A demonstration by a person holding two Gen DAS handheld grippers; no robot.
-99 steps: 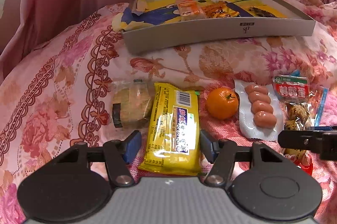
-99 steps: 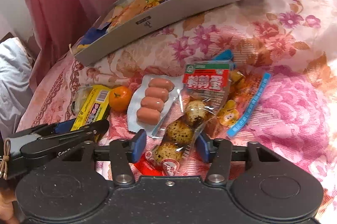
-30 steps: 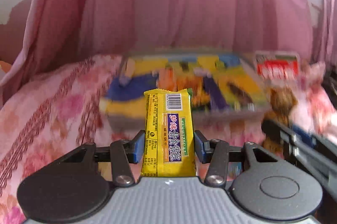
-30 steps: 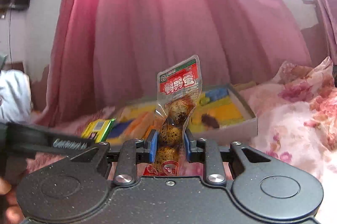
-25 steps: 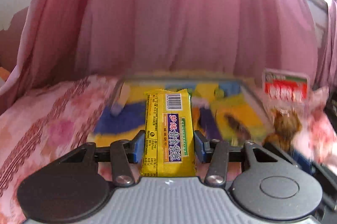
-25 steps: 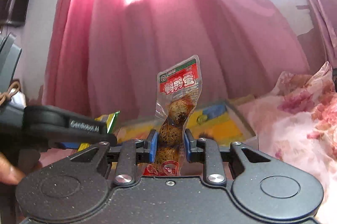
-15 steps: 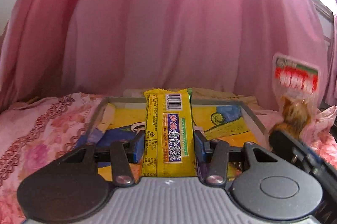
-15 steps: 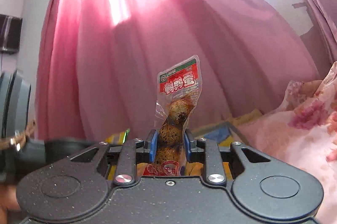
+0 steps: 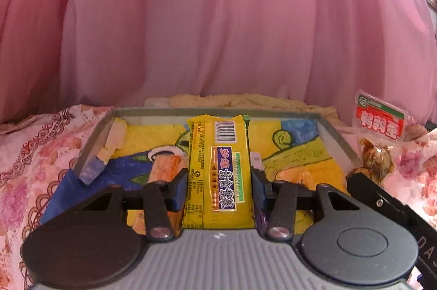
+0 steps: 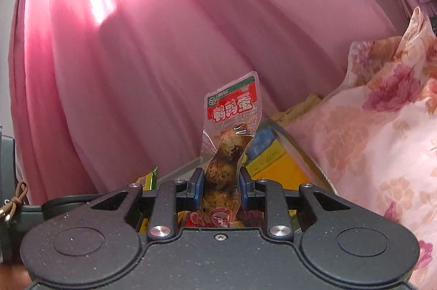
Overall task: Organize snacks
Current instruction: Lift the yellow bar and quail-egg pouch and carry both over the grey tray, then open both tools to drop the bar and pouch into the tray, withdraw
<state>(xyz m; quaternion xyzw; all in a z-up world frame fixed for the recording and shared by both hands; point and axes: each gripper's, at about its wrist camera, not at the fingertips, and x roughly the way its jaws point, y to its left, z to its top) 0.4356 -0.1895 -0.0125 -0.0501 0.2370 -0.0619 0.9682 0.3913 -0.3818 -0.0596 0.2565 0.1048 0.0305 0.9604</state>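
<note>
Snacks are now off the bedspread and up over the tray: seconds ago we had both claws low among the packets on the floral cover, and now our left gripper (image 9: 220,190) pinches the yellow snack bar (image 9: 218,170) upright between its blue pads, held above the grey tray (image 9: 337,138) with the yellow-and-blue drawing lining its floor. Our right gripper (image 10: 220,189) is clamped on the quail egg pack (image 10: 228,151), its red label standing tall against the pink curtain (image 10: 136,58); in the left view that pack hangs just beside the tray's right wall. An orange packet (image 9: 164,167) already lies inside. We judge the carry nearly done, so the next step is likely lowering each packet onto a bare patch and letting go without stacking them.
</note>
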